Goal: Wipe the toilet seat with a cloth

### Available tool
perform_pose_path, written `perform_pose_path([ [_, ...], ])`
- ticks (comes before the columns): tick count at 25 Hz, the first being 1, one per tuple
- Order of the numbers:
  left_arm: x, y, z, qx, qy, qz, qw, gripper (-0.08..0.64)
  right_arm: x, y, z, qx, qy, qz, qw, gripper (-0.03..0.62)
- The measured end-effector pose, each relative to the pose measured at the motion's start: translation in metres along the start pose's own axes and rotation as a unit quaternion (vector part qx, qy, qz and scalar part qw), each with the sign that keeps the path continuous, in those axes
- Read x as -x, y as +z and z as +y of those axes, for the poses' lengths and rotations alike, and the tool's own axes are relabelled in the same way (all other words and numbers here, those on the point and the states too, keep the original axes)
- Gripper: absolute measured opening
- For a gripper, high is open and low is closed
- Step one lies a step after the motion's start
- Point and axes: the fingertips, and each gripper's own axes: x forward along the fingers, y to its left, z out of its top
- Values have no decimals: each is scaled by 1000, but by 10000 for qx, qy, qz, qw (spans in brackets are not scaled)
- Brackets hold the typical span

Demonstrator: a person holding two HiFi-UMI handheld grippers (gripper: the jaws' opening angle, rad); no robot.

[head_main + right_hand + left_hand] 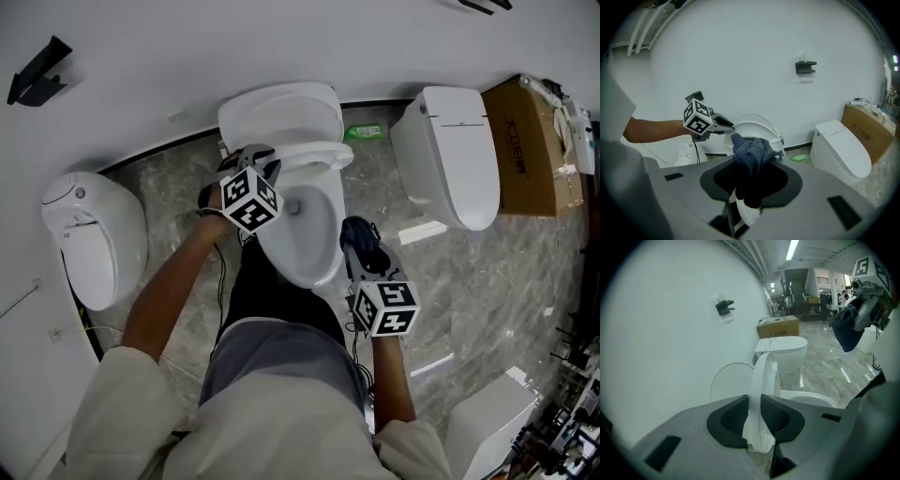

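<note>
**Seat up in one tool, cloth in the other**

Looking down from the head view, the toilet sits dead centre. The left tool [753,402] is clamped on the edge of the seat [765,373]. The white ring runs right between its pads and is tipped up off the bowl [281,265], over at the bowl's 12 o'clock end. The lid [281,111] is up behind it against the wall [187,47].

The right tool [747,187] is closed on a dark blue cloth [751,152], bunched up and sticking out past the pads. It's over the bowl's 4 o'clock rim, well apart from the seat. Can't tell if it touches the rim.

The bowl is uncovered and all I can make out inside is the drain opening toward its back.

Around it:
- a second toilet [94,234] at 9 o'clock
- a third toilet [450,155] at 2 o'clock
- a cardboard box [530,141] just past the third one, can't see what's in it
- a green packet [364,133] on the floor [487,272] at 1 o'clock, by the wall
</note>
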Motion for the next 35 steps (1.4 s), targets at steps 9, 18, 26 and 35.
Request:
perform_pose_path([
  [9, 27, -4, -73, -412, -82, 67, 9991, 80, 31, -24, -9, 133, 229, -62, 9996, 107],
  [18, 44, -21, -174, -1100, -464, 280, 9924, 87, 56, -51, -17, 88, 574, 36, 9983, 107],
  [26, 38, -56, -269, -1766, -948, 376, 9790, 103, 49, -72, -34, -40, 424, 242, 9988, 107],
  [35, 14, -101, -364, -2066, -662, 259, 9758, 106, 24, -117, -37, -236, 534, 713, 9957, 107],
])
